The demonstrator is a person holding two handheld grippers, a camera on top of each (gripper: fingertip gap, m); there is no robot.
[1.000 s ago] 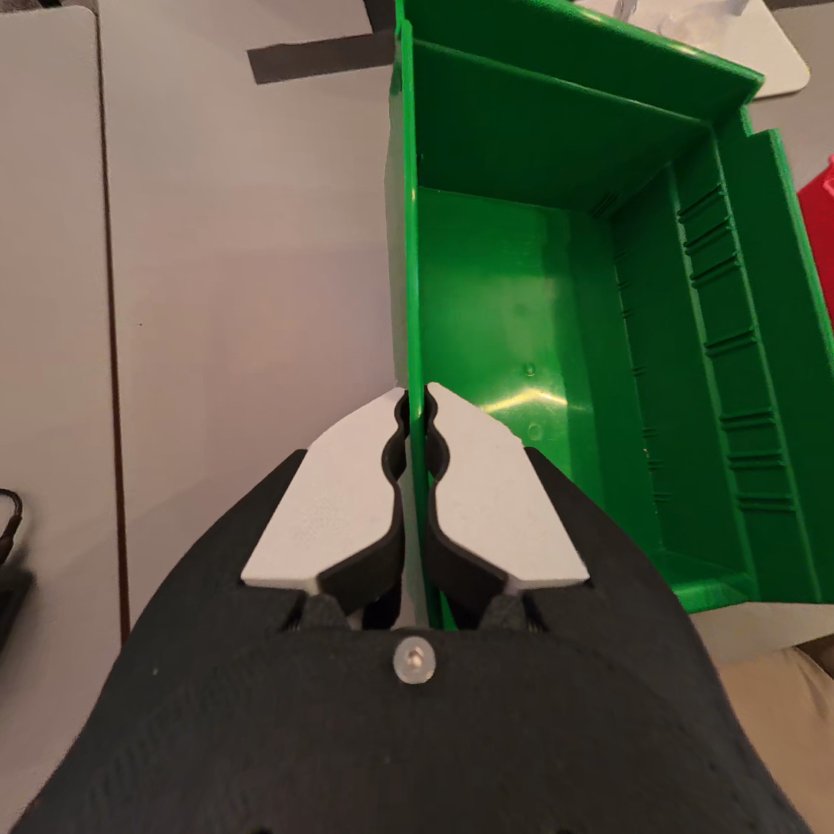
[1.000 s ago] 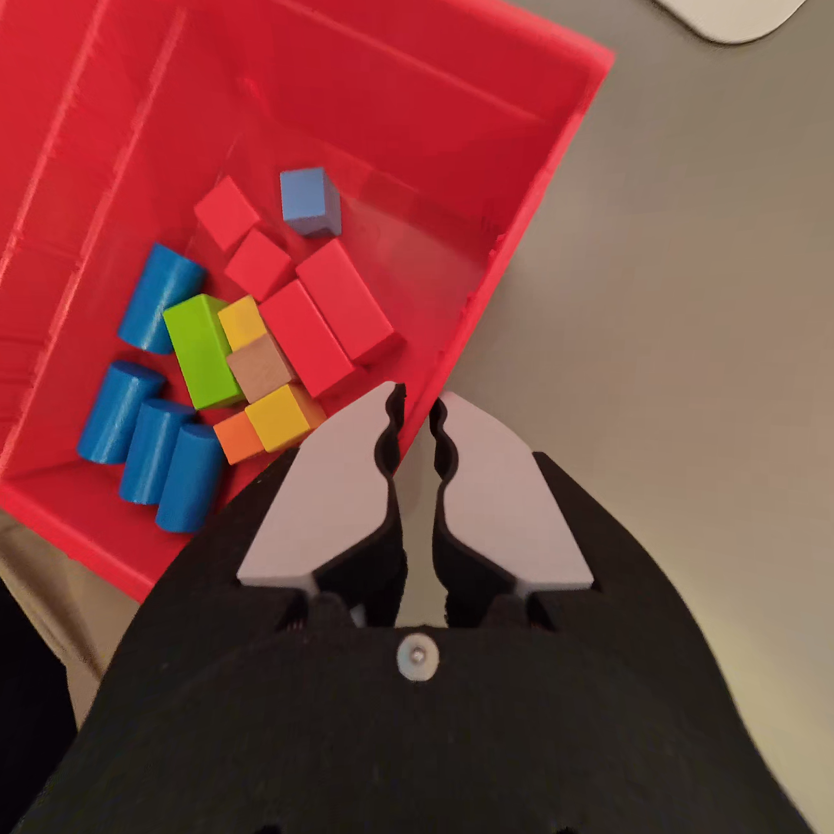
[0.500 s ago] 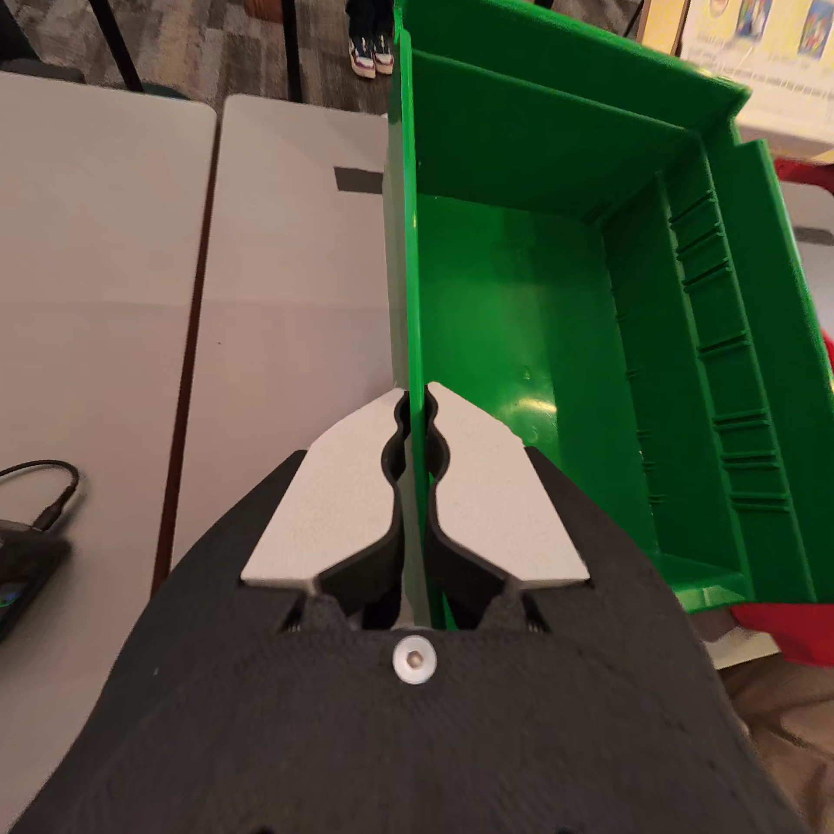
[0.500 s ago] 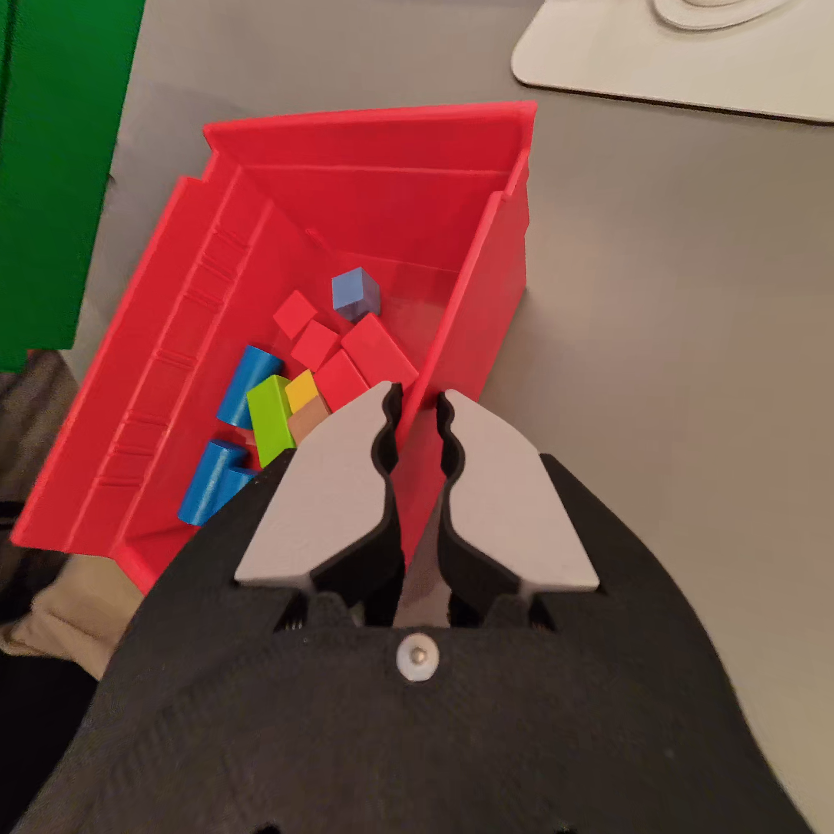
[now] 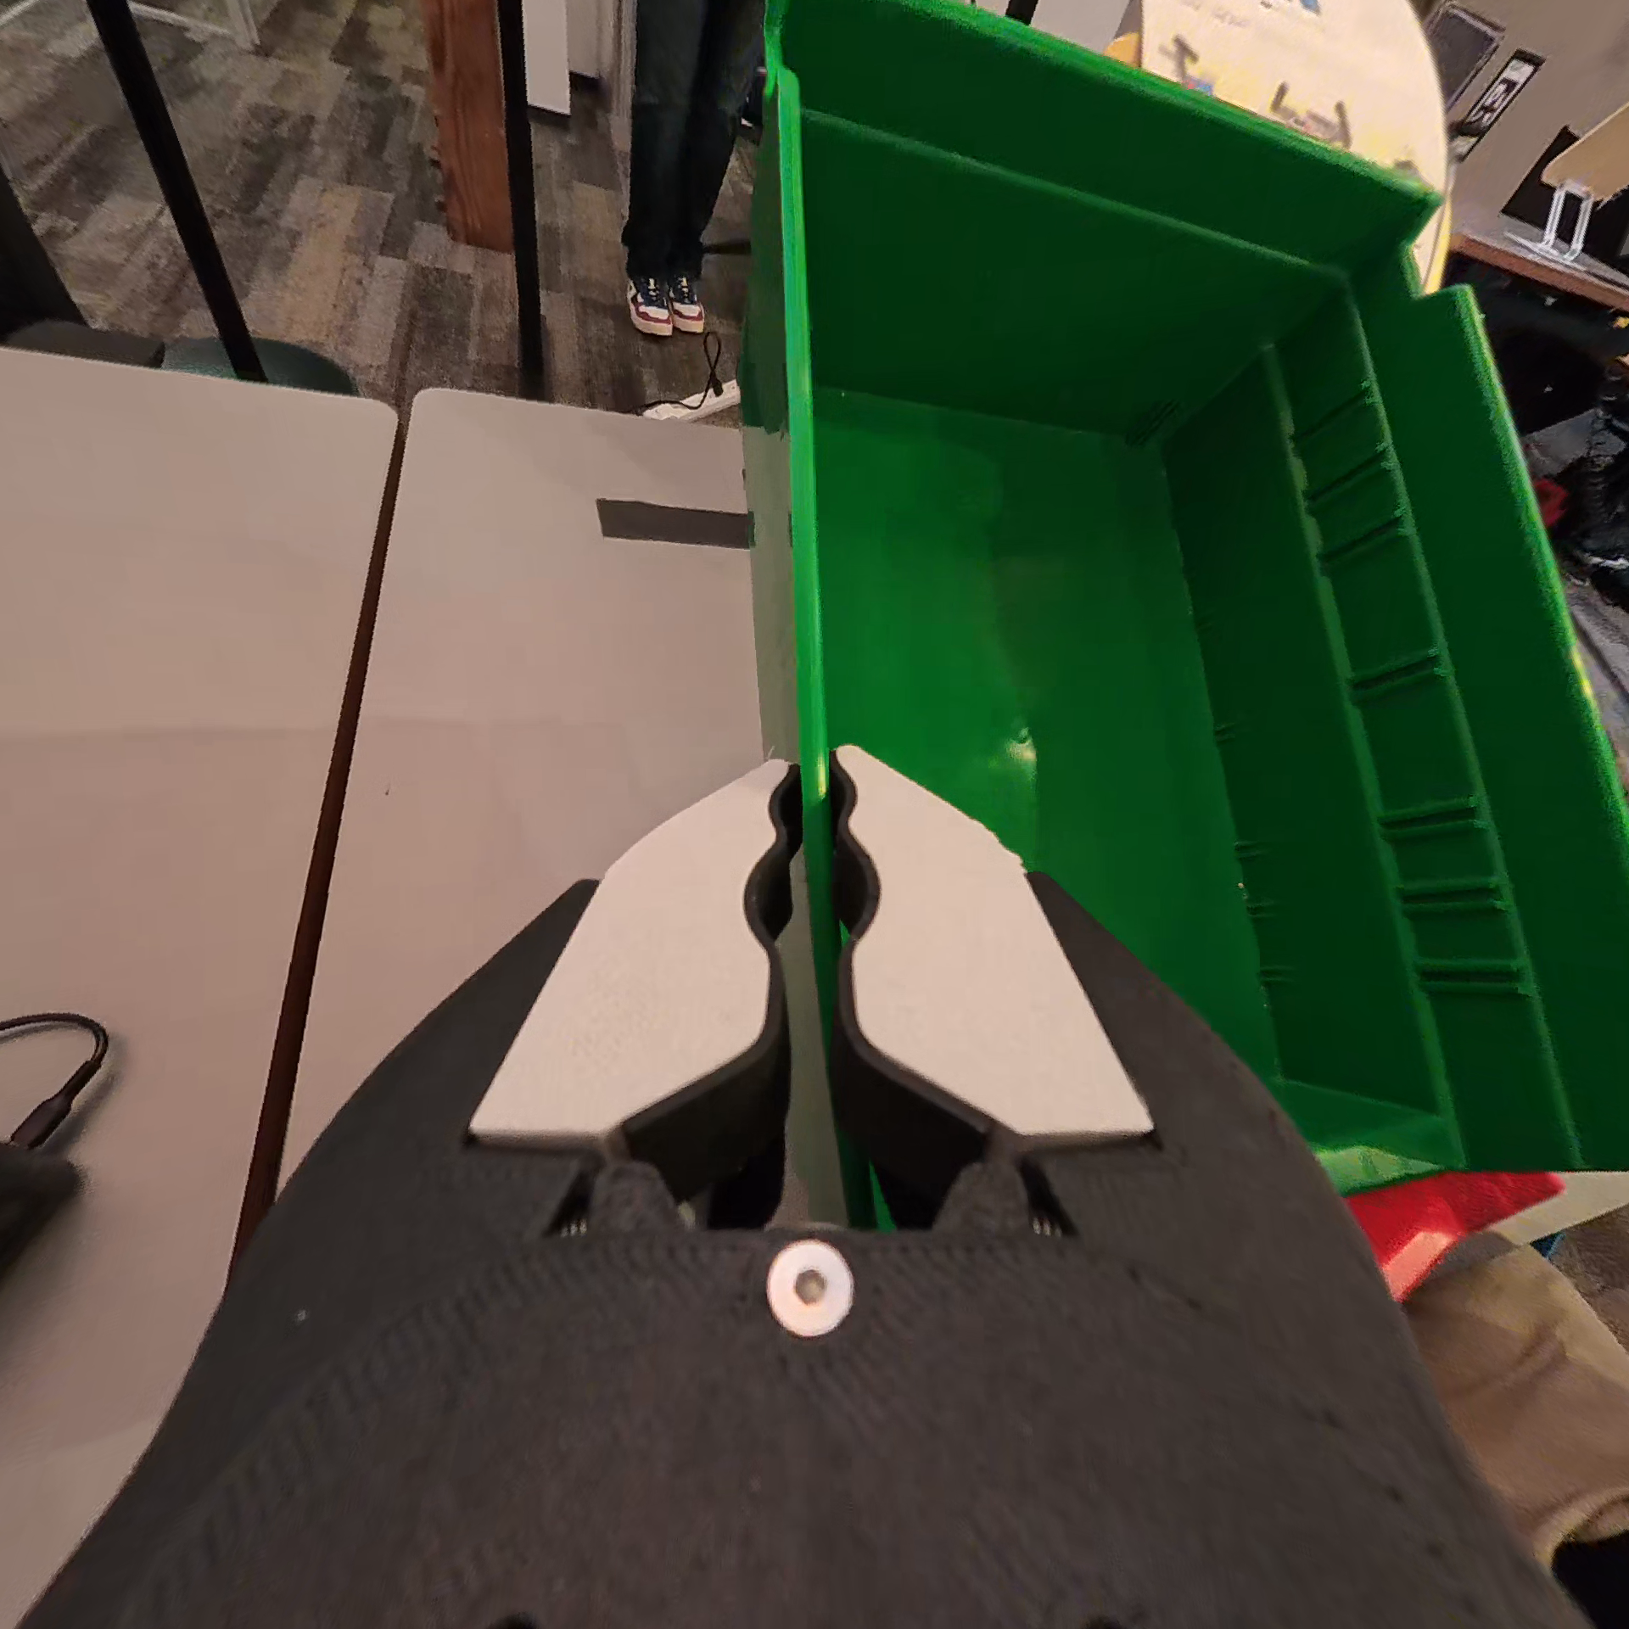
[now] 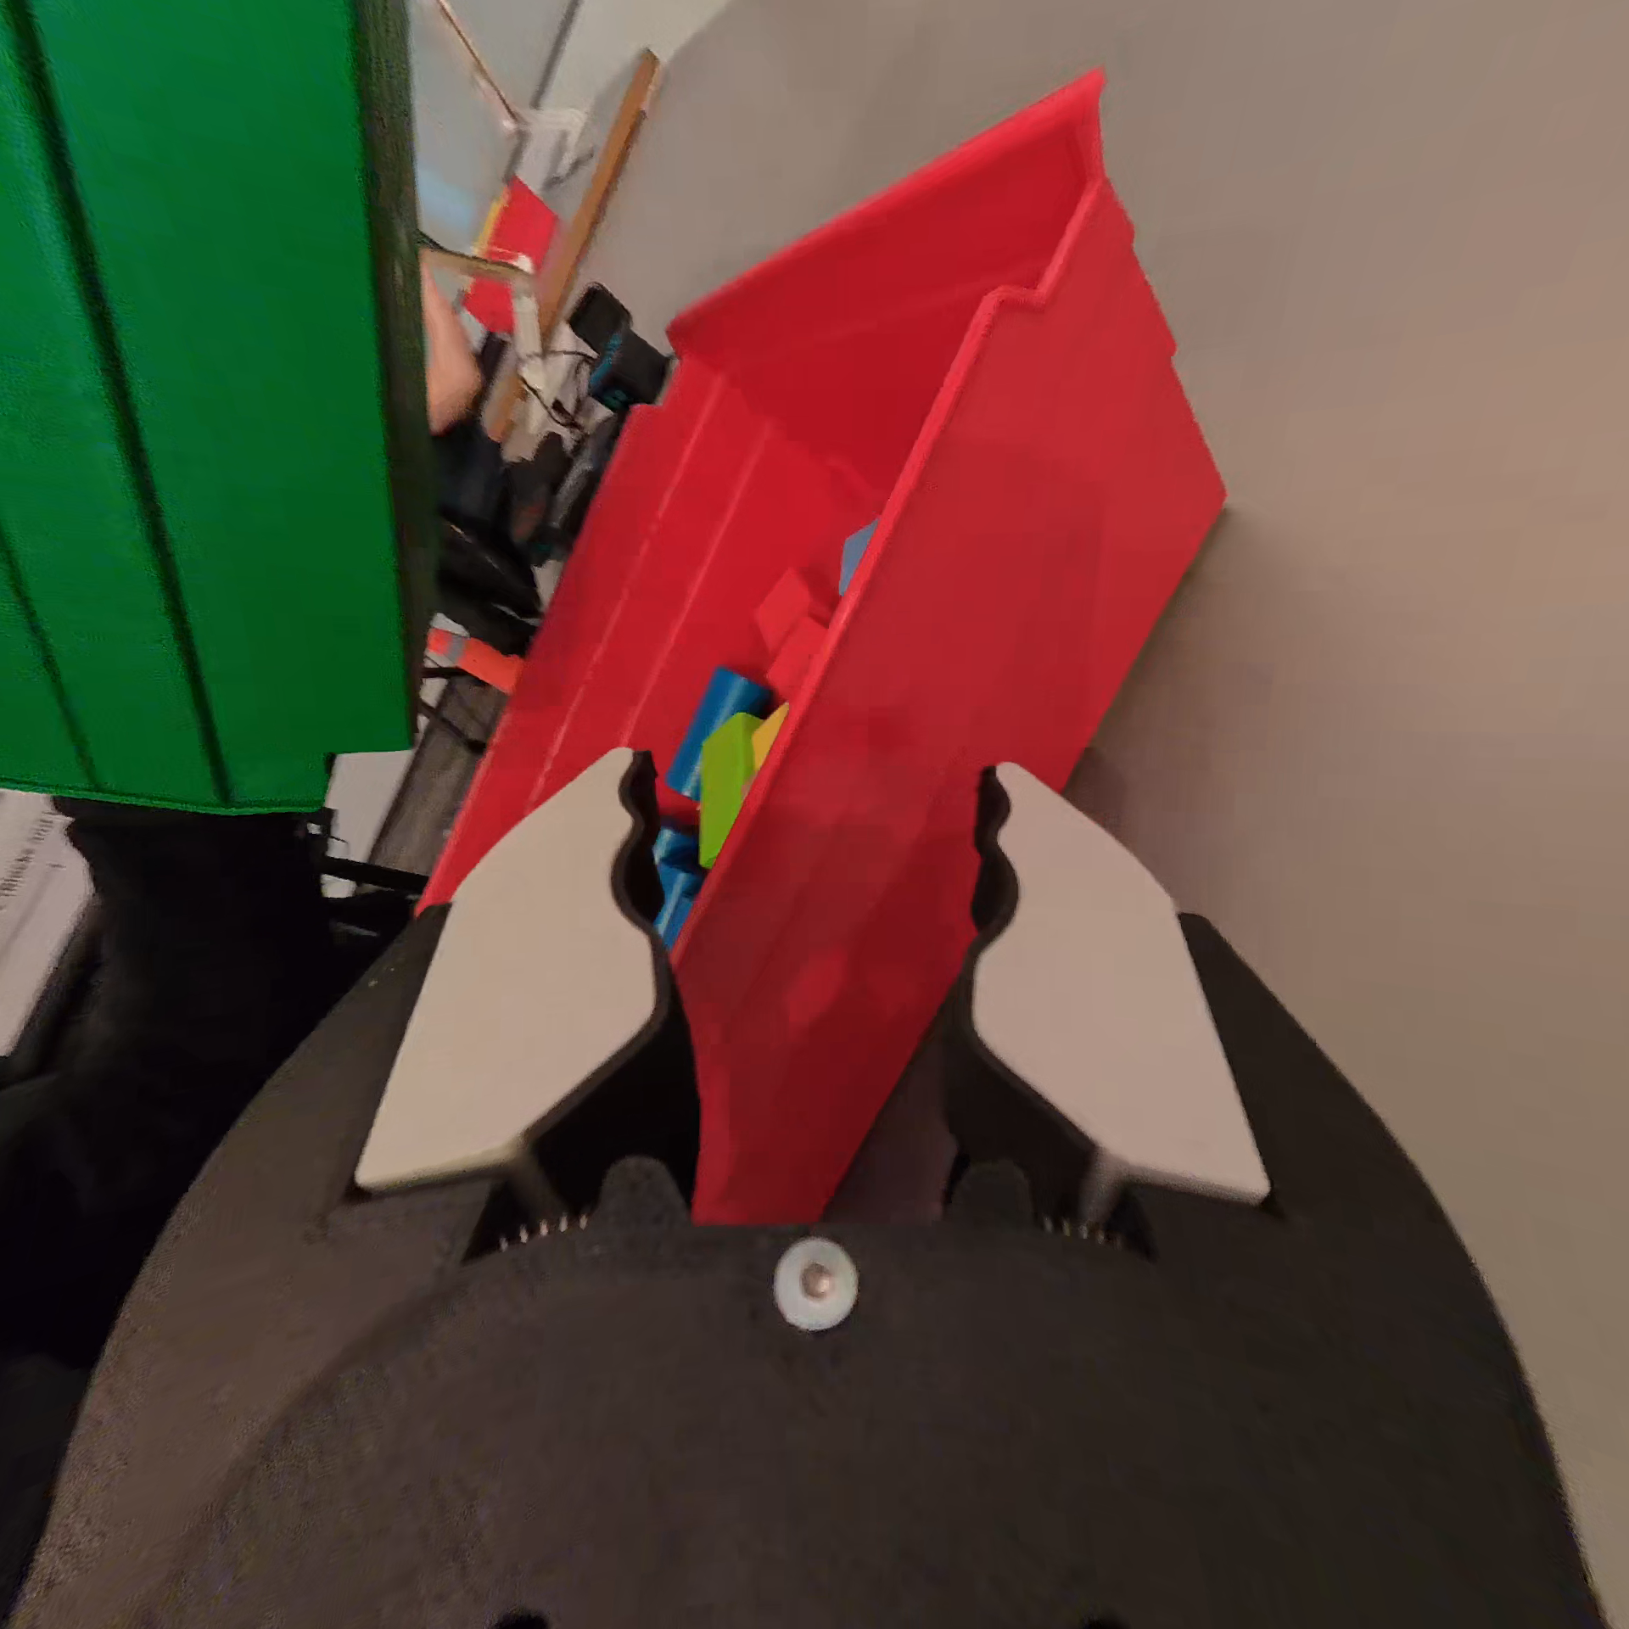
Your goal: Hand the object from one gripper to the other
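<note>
My left gripper (image 5: pixel 815 767) is shut on the left wall of an empty green bin (image 5: pixel 1014 291) and holds it up above the grey table. In the right wrist view the green bin's outside (image 6: pixel 176 397) fills the upper left. My right gripper (image 6: pixel 815 771) is open, its fingers wide apart on either side of the near wall of a tilted red bin (image 6: pixel 1014 617). Inside the red bin lie several coloured blocks, among them a blue cylinder (image 6: pixel 718 714) and a lime green block (image 6: pixel 727 784). A corner of the red bin (image 5: pixel 1454 1225) shows under the green bin.
Two grey tables (image 5: pixel 529 705) meet at a dark seam, with a strip of black tape (image 5: pixel 674 522). A black device with a cable (image 5: pixel 53 1102) lies at the left edge. A person's legs and shoes (image 5: pixel 665 304) stand on the carpet beyond. Cables and gear (image 6: pixel 608 361) lie behind the red bin. One gripper's finger ends stand about 35 cm off the other's.
My right gripper has opened; it was shut on the red bin's wall. The red bin now looks tilted more steeply. My left gripper has lifted the green bin higher, still shut on it.
</note>
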